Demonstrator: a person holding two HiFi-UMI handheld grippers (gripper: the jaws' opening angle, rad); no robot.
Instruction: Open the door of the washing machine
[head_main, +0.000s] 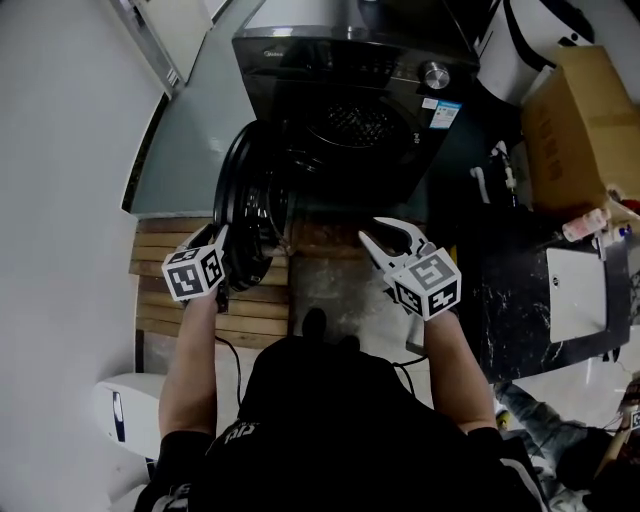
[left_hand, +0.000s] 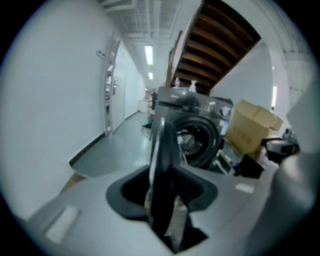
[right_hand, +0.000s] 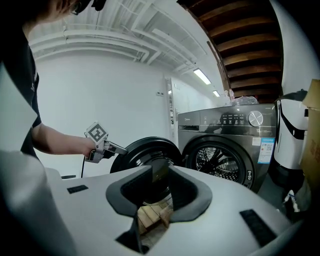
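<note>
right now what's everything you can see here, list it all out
washing machine: 1, dark grey, top centre of the head view
door: 1, black, swung open to the machine's left
knob: 1, silver, right end of the control panel
label: 1, blue and white, below the knob
cardboard box: 1, brown, right of the machine
white appliance: 1, white with black trim, between machine and box
wooden pallet: 1, brown slats, on the floor below the door
left tongs: 1, white, closed on the door's rim
right tongs: 1, white, open and empty, in front of the machine
</note>
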